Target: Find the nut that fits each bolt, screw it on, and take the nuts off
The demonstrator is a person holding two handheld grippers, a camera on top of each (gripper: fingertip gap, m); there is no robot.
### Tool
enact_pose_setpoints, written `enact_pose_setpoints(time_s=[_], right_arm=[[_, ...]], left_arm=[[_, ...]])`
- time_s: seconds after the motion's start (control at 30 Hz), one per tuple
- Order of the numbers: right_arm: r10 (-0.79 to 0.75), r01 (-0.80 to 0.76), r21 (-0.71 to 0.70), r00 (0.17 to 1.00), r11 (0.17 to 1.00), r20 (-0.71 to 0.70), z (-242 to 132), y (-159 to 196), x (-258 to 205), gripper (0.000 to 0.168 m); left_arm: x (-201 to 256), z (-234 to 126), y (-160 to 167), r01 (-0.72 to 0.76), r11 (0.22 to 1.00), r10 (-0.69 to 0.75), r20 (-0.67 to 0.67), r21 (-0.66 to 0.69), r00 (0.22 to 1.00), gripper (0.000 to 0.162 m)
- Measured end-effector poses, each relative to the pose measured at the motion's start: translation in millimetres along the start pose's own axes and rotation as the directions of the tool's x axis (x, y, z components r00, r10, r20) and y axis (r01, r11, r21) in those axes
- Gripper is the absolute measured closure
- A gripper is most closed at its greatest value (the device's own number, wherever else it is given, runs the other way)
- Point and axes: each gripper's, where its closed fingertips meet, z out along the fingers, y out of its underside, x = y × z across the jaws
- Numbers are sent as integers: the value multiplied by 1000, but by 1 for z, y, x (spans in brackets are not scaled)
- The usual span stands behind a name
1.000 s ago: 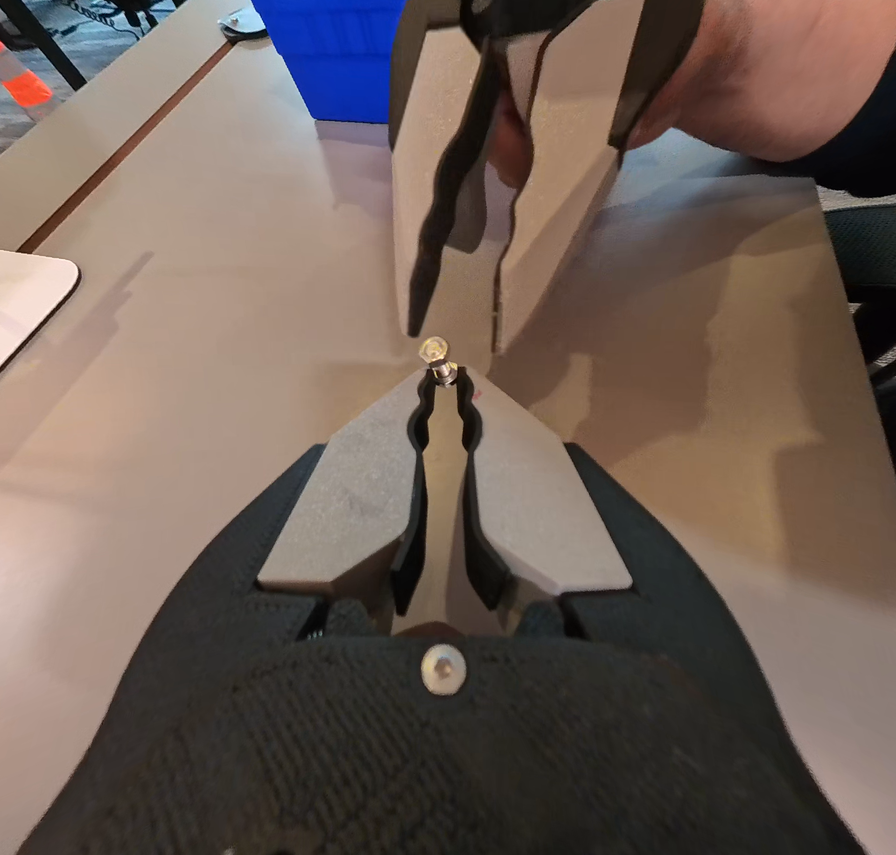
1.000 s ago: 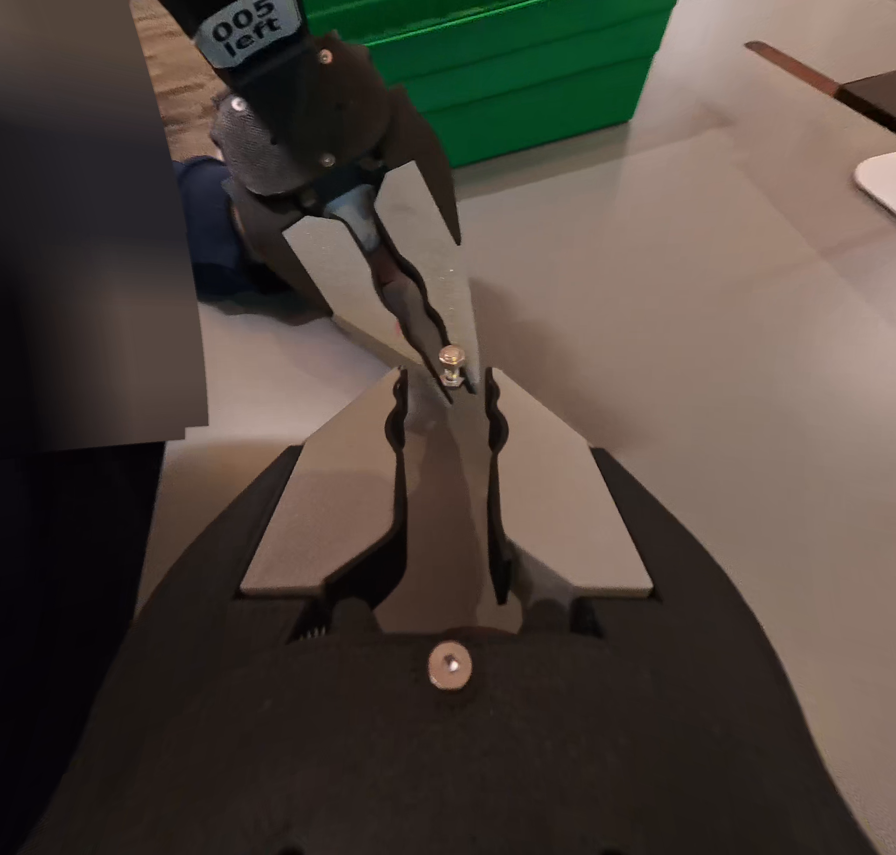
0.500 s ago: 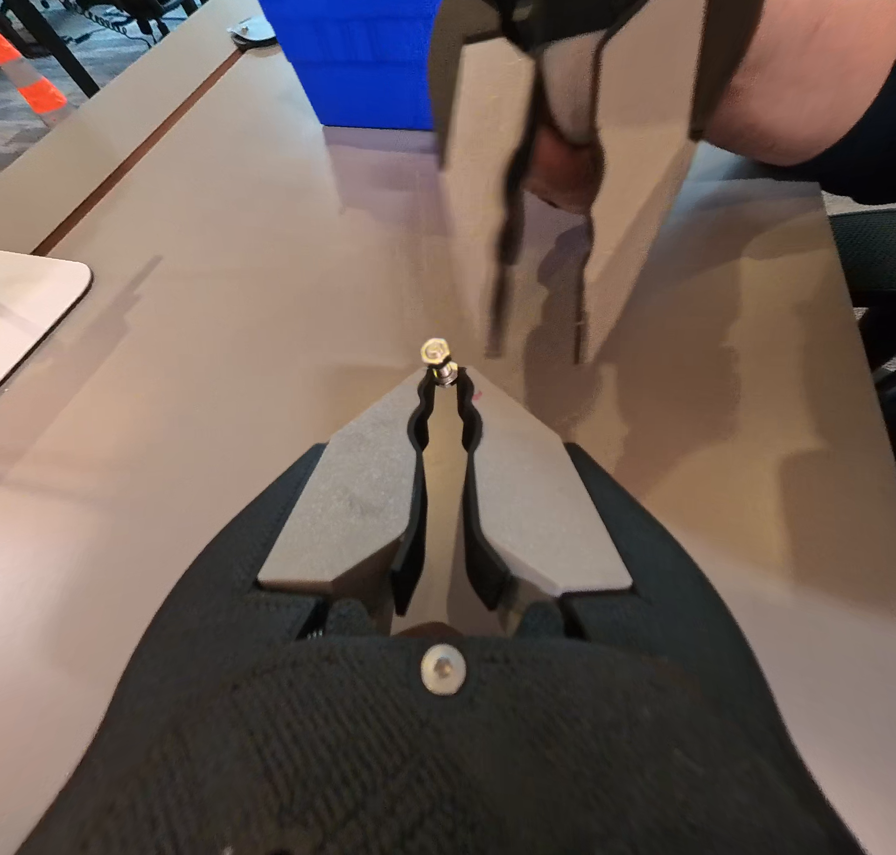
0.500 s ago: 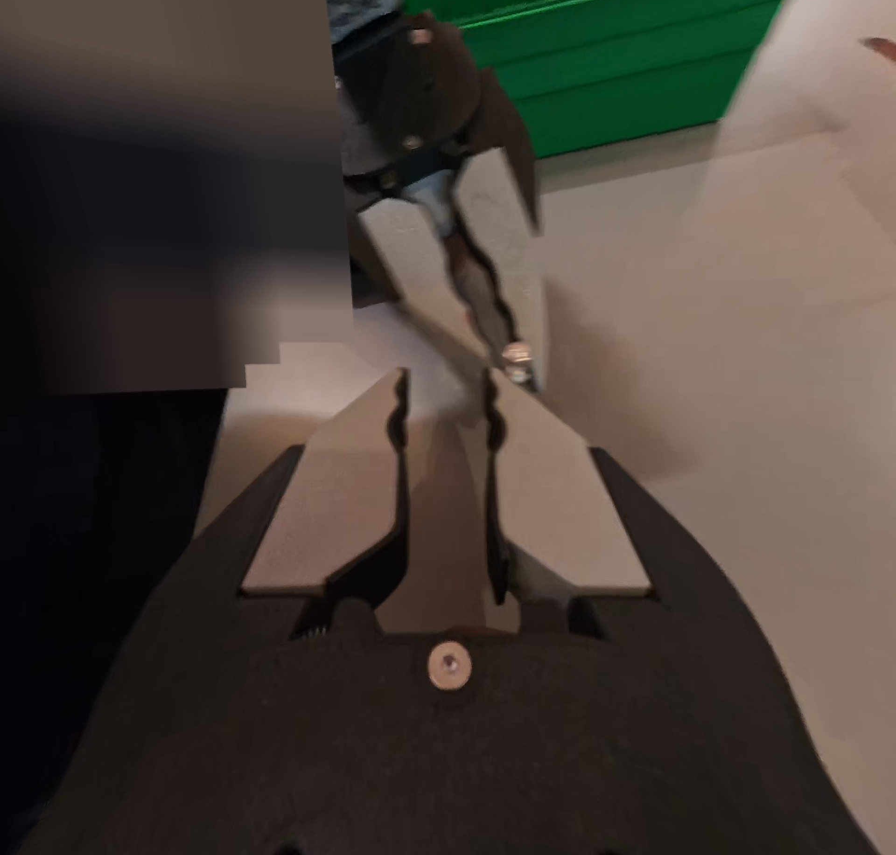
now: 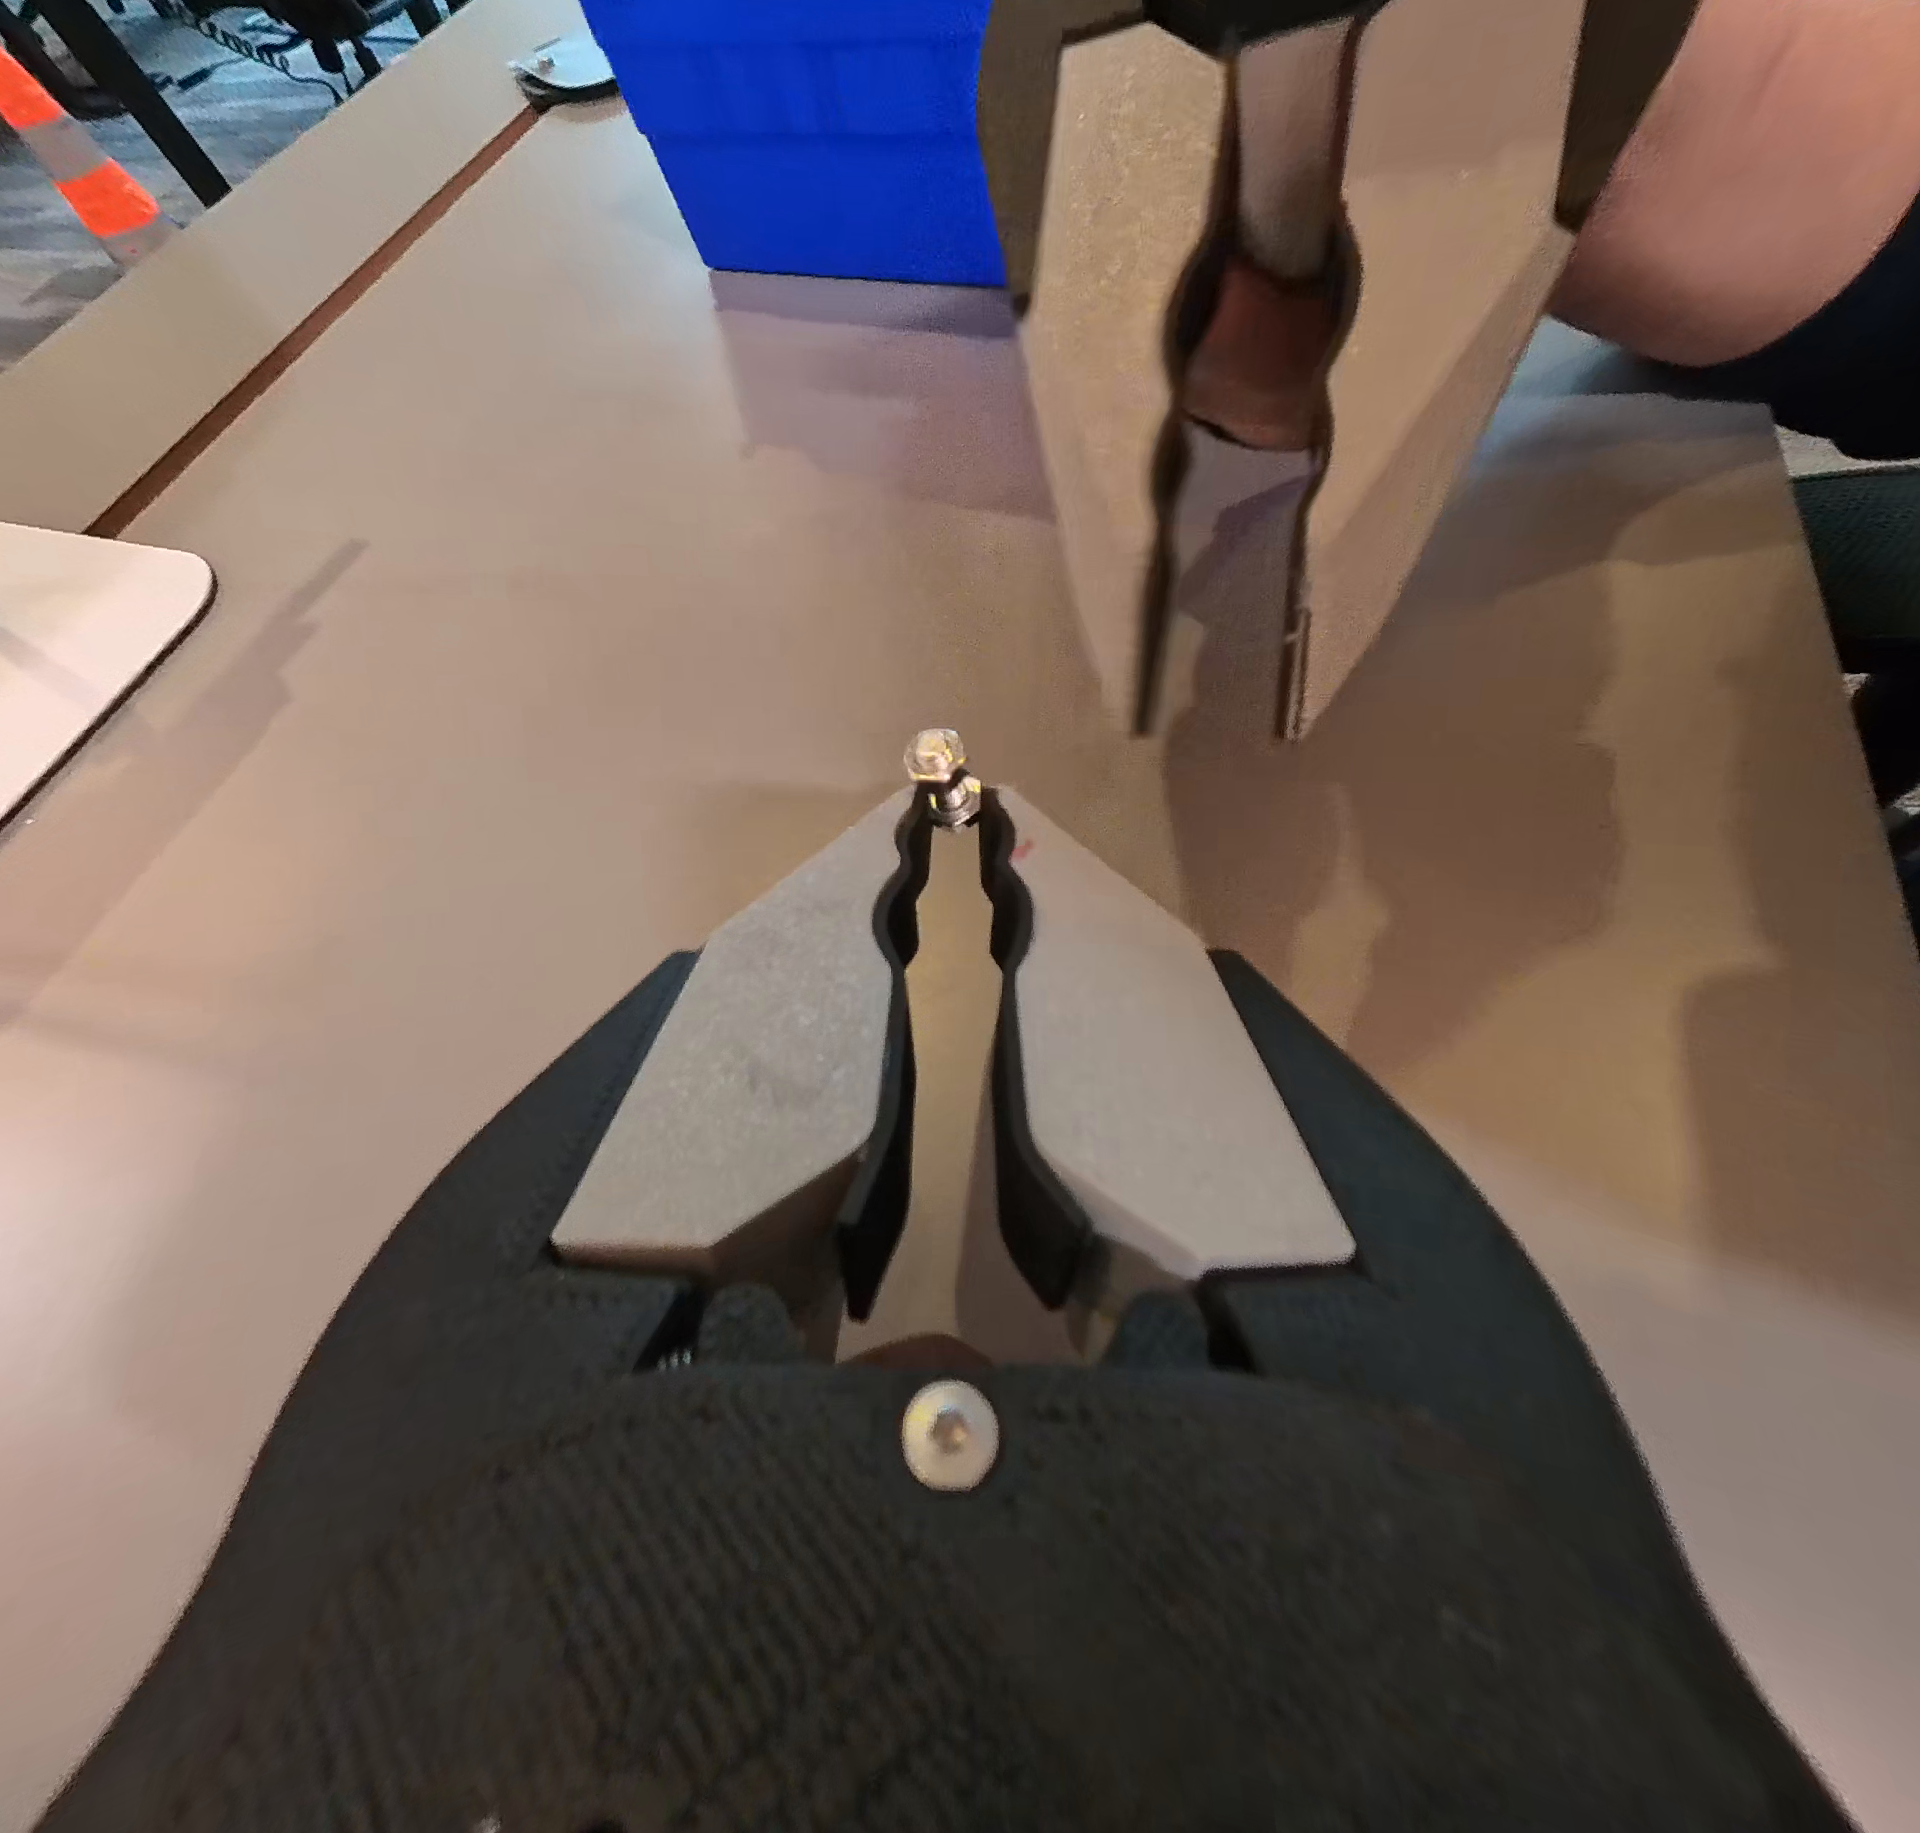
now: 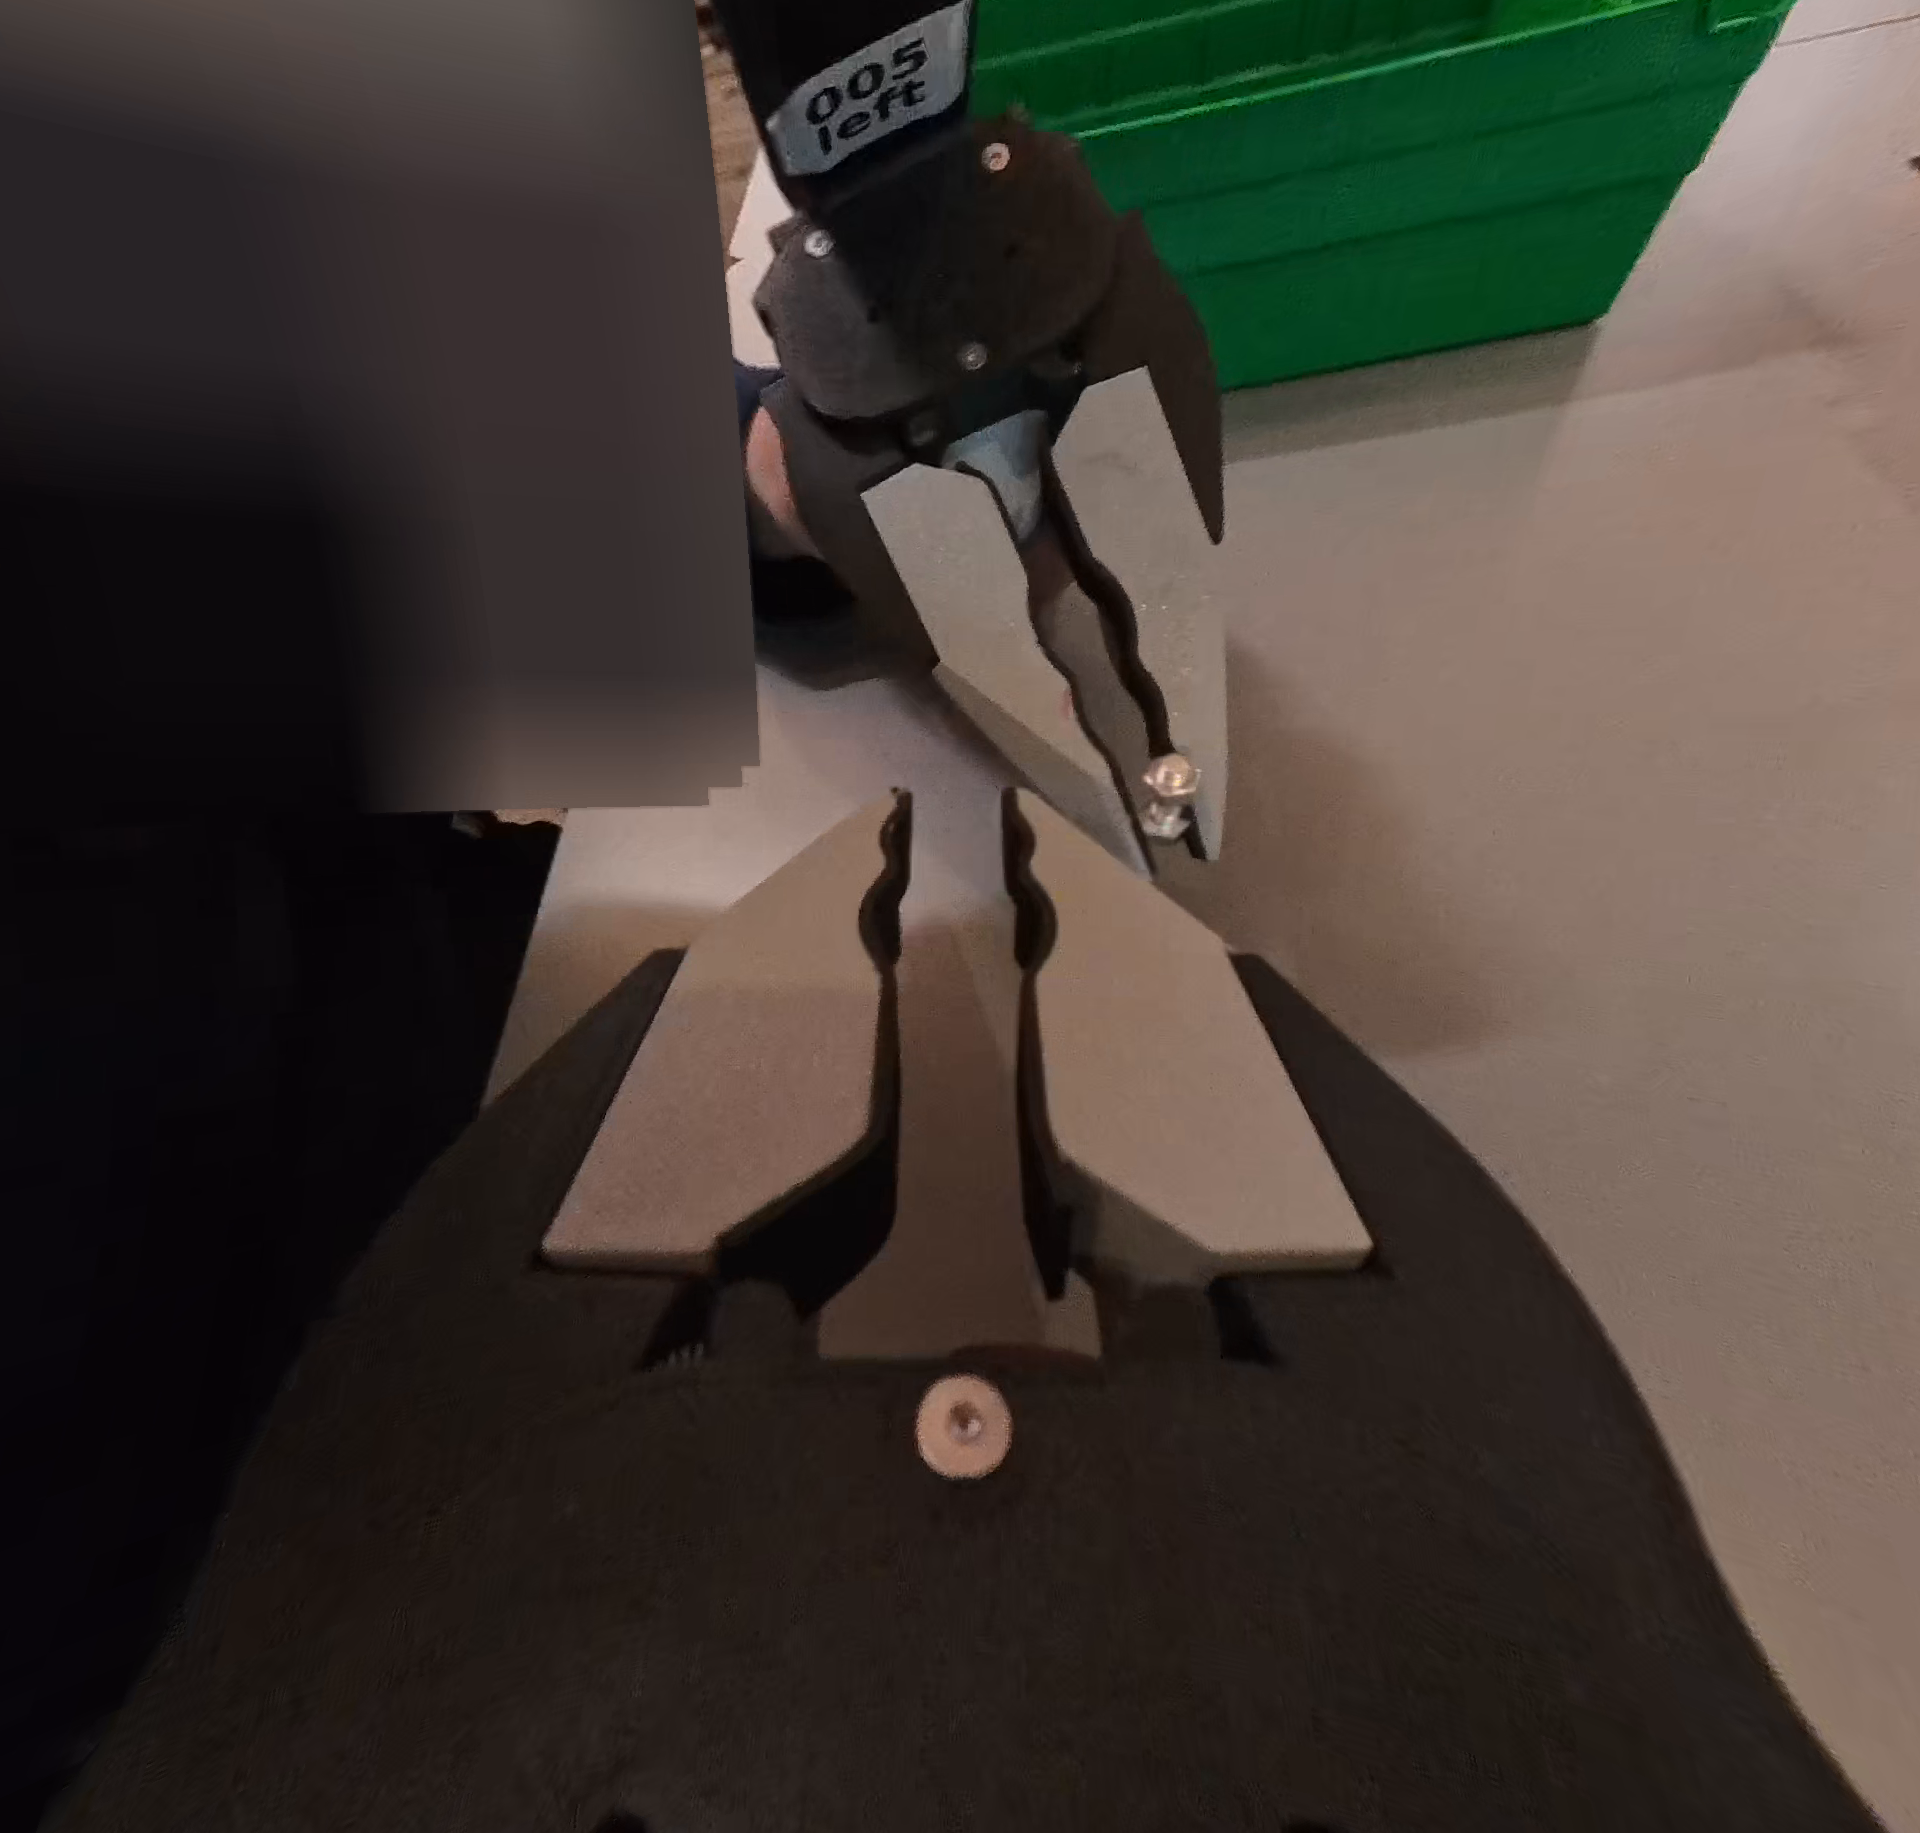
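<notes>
My left gripper (image 5: 951,815) is shut on a small silver bolt (image 5: 935,760) with a nut (image 5: 952,813) threaded on its shaft; the hex head sticks out past the tips. It also shows in the right wrist view (image 6: 1174,833), with the bolt (image 6: 1168,784) at its tips, above the table. My right gripper (image 6: 954,809) is open and empty, its jaws a small gap apart. In the left wrist view it (image 5: 1214,718) hangs to the right of and beyond the bolt, apart from it.
A blue bin (image 5: 821,110) stands at the far side of the tan table (image 5: 468,703). A green bin (image 6: 1382,162) stands behind the left gripper. A white board corner (image 5: 83,630) lies at the left. A person's forearm (image 5: 1756,173) reaches in at the right. The tips of one gripper are about 5 cm away from the tips of the other.
My right gripper has drawn back from the bolt and shifted to its right, still open. My left gripper keeps its grip on the bolt.
</notes>
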Motion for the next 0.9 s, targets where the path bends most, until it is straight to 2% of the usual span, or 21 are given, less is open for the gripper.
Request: enact_pose_setpoints(time_s=[0.07, 0.13, 0.27, 0.3, 0.33, 0.37, 0.43, 0.5, 0.57, 0.63, 0.67, 0.7, 0.73, 0.8, 0.9], right_arm=[[26, -24, 17, 995, 1000, -91, -2, -4, 19, 138], [66, -66, 4, 984, 998, -168, -3, 0, 35, 133], [47, -51, -39, 996, 998, -81, 2, 6, 18, 131], [7, -8, -58, 1000, 998, -21, 1, 7, 6, 160], [-18, 19, -47, 1000, 999, 23, -1, 4, -4, 165], [-25, 26, -35, 1000, 999, 17, -2, 0, -5, 162], [-2, 1, -13, 997, 1000, -82, -5, -6, 14, 143], [57, -61, -17, 983, 998, -173, -7, -2, 35, 132], [89, -92, -14, 989, 996, -120, -4, 2, 31, 132], [32, -36, -44, 996, 998, -85, -2, 4, 20, 125], [-24, 17, -74, 996, 997, -82, -5, 7, 15, 141], [-61, 60, -70, 998, 996, -7, -6, 7, -1, 168], [-56, 56, -39, 998, 998, 21, -7, 2, -6, 164], [-9, 8, -8, 998, 1000, -59, -8, -4, 11, 149], [112, -118, -14, 964, 993, -240, -13, 9, 52, 144]], left_arm=[[1, 1, 0, -3, 1000, 3, -2, -2, 1000, 155], [3, 2, 0, -9, 1000, 9, -7, -5, 1000, 155], [2, 2, 0, -10, 1000, 10, -2, -5, 1000, 155], [1, 1, 0, -6, 1000, 6, 3, -4, 1000, 155], [0, 1, 0, -2, 1000, 2, 5, -2, 1000, 155], [-1, 0, 0, -1, 1000, 1, 6, 1, 1000, 155], [0, 1, 0, -3, 1000, 3, 3, -1, 1000, 155], [3, 3, 0, -9, 1000, 9, -3, -4, 1000, 155], [4, 4, 1, -16, 1000, 16, -3, -9, 1000, 155], [5, 4, 1, -18, 1000, 18, -12, -11, 1000, 154], [4, 4, 2, -17, 1000, 17, -3, -12, 1000, 155], [1, 4, 3, -20, 1000, 20, 7, -20, 1000, 155], [0, 4, 4, -15, 1000, 15, 8, -22, 1000, 155], [1, 5, 5, 2, 1000, -2, -11, -22, 1000, 155], [5, 9, 8, -33, 999, 33, -14, -32, 999, 155]])
